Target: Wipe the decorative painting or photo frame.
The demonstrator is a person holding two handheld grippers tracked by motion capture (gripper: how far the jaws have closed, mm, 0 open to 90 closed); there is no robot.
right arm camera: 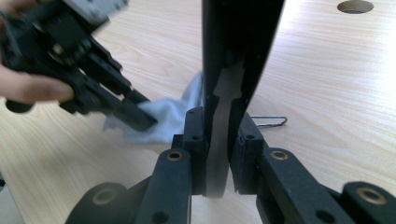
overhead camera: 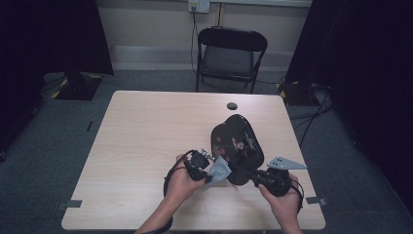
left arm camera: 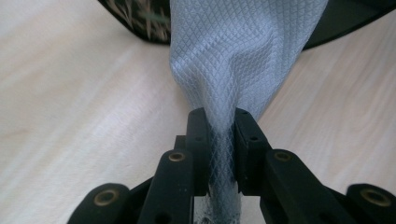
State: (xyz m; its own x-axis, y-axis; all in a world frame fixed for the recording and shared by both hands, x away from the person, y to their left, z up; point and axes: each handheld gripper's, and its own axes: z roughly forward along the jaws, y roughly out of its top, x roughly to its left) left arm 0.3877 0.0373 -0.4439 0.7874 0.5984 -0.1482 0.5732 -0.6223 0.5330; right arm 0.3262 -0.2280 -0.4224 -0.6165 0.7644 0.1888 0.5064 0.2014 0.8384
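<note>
While we work at the pale wooden table (overhead camera: 146, 146), our left gripper (left arm camera: 219, 135) pinches a grey quilted cloth (left arm camera: 238, 56), our right gripper (right arm camera: 218, 135) clamps a glossy black patterned tray (overhead camera: 236, 141) by its edge, cloth touching tray.

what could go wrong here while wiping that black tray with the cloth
1. The right claw pinches the black tray by a thin edge only, holding it tilted above the table; a firm wipe might twist it loose.
2. The left claw grips just a narrow bunch of the grey cloth, which could slip out under drag.
3. A paper clip lies on the table beside the tray and may get swept off.
</note>
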